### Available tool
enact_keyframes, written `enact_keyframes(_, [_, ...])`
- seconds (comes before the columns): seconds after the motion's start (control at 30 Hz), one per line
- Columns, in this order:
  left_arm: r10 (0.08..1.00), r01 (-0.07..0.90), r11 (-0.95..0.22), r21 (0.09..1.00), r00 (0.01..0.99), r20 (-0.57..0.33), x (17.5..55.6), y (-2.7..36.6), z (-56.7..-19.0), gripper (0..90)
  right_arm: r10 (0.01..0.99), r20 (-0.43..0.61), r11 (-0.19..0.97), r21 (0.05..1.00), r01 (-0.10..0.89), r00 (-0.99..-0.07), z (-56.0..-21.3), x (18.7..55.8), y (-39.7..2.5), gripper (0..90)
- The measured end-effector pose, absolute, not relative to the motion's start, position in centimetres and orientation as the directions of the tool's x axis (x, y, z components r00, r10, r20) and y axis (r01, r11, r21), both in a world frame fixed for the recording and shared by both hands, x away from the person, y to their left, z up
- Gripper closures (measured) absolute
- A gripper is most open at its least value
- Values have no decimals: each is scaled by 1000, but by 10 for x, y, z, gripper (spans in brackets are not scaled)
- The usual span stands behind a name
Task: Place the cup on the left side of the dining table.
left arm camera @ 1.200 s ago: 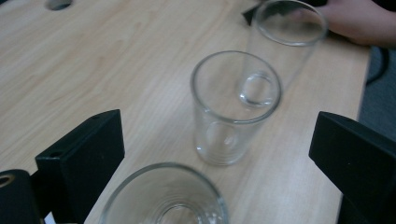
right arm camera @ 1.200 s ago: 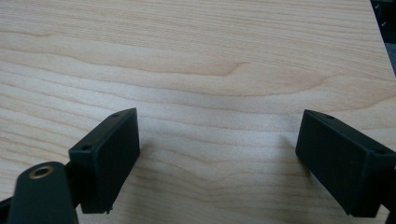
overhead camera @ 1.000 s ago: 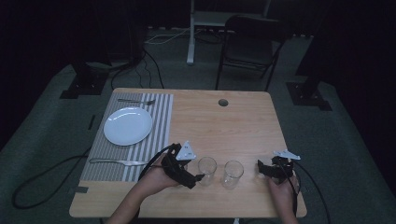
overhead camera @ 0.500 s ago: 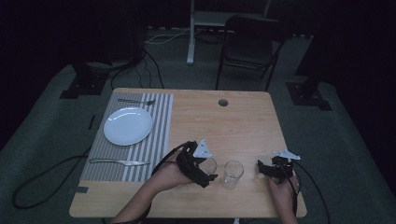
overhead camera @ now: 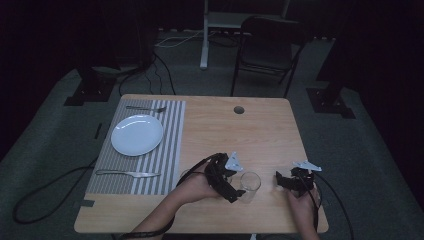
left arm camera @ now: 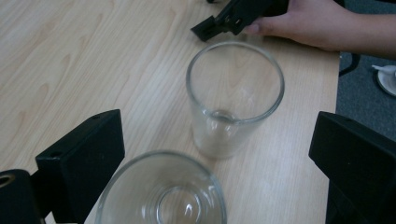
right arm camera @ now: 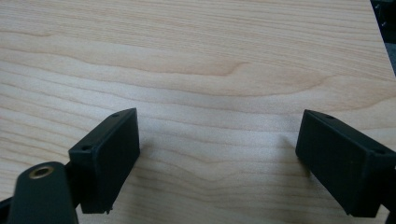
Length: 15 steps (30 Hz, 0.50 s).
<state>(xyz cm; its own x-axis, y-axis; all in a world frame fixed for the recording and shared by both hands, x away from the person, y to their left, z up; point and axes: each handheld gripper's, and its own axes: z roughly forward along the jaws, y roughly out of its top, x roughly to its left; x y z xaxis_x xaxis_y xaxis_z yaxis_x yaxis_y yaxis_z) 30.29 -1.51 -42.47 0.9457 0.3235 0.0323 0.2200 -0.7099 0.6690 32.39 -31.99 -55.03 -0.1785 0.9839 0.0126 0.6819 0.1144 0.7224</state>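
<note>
two clear, glossy drinking glasses [left arm camera: 235,95] [left arm camera: 163,191] stand on the pale, matt wood-grain table [left arm camera: 70,56]; the matt black plastic left hand-held gripper [left arm camera: 224,163] looks smooth.

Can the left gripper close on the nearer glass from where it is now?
Probably yes. The left gripper is open, its jaws stand either side of the nearer glass, and nothing sits between them. The farther glass stands apart, beyond the jaws.
</note>
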Motion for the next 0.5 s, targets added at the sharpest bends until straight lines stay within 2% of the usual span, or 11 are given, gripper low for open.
enact_keyframes(0.23, [278, 199, -743, 639, 960, 25, 304, -35, -430, 39, 984, 13, 114, 723, 682, -178, -550, 324, -320, 132])
enact_keyframes(0.43, [276, 173, -769, 616, 958, 75, 304, -52, -434, 72, 984, 13, 114, 723, 682, -178, -550, 324, -320, 132])
enact_keyframes(0.5, [263, 174, -782, 598, 963, 64, 304, -58, -436, 72, 984, 13, 114, 723, 682, -178, -550, 324, -320, 132])
